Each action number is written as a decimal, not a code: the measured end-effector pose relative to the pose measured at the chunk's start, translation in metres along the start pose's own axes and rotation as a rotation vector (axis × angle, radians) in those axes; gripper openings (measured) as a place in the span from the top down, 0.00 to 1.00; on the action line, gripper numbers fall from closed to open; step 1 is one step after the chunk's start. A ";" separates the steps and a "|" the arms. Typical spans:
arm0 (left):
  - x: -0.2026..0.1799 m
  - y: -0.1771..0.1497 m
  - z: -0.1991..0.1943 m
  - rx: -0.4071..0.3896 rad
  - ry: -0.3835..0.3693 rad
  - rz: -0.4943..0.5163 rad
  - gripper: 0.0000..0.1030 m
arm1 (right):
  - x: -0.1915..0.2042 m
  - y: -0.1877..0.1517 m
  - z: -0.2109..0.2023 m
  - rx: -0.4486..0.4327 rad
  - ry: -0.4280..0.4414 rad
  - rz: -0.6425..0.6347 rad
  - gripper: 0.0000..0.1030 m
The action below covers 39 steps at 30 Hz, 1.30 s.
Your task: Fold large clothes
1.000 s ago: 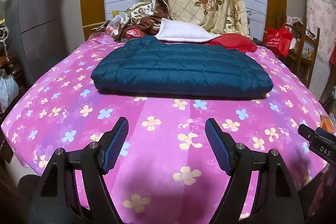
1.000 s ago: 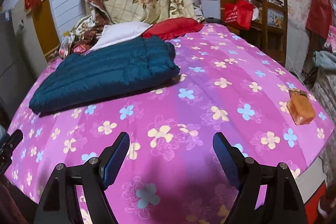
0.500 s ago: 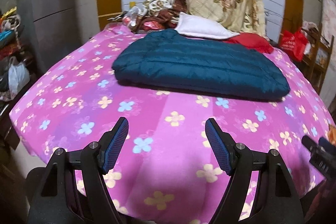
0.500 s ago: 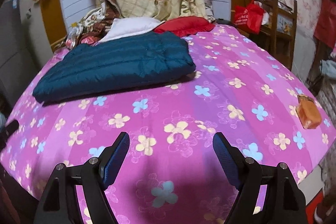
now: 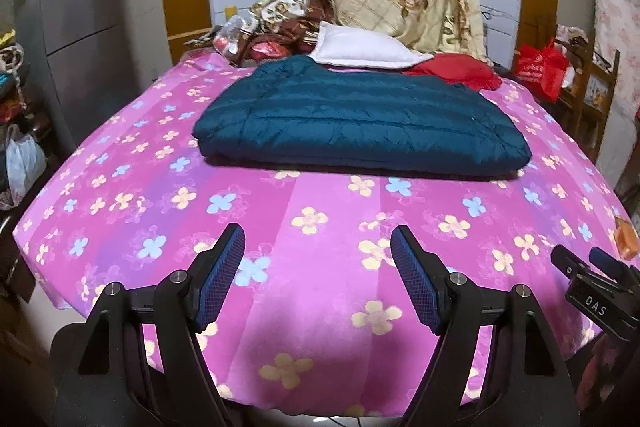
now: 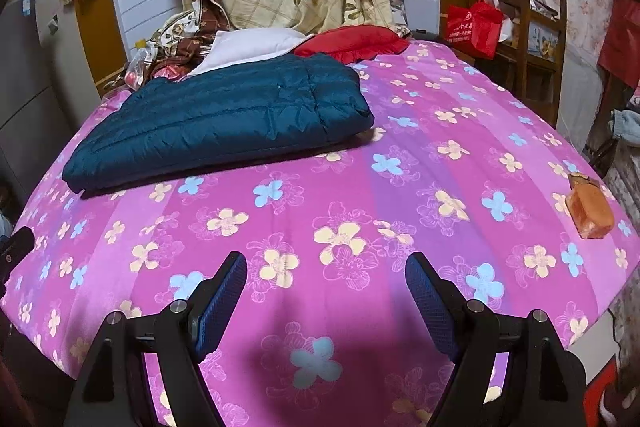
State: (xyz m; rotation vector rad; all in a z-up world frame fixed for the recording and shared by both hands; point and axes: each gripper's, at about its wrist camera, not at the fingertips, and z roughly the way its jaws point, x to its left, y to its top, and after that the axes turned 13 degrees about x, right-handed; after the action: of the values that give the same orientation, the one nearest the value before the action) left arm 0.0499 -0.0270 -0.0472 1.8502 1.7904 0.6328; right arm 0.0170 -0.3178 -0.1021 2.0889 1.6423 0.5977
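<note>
Jacket (image 5: 352, 123) folded flat on floral bedsheet (image 5: 320, 227).
Left gripper (image 5: 318, 275) and right gripper (image 6: 326, 303) both wide, empty, well short of it.

pink flowered bed (image 5: 320, 267) bears folded teal jacket (image 5: 360, 123), white pillow (image 5: 360, 47), red cushion (image 5: 460, 69), orange block (image 6: 591, 211).
</note>
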 end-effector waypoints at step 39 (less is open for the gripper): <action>0.003 -0.004 0.015 0.046 0.038 0.013 0.24 | 0.032 -0.007 0.004 -0.011 -0.060 -0.094 0.23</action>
State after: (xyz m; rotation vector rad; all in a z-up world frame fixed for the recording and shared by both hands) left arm 0.0564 -0.0239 -0.0607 1.8929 1.8336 0.6409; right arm 0.0200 -0.2856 -0.1069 1.9895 1.6892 0.5077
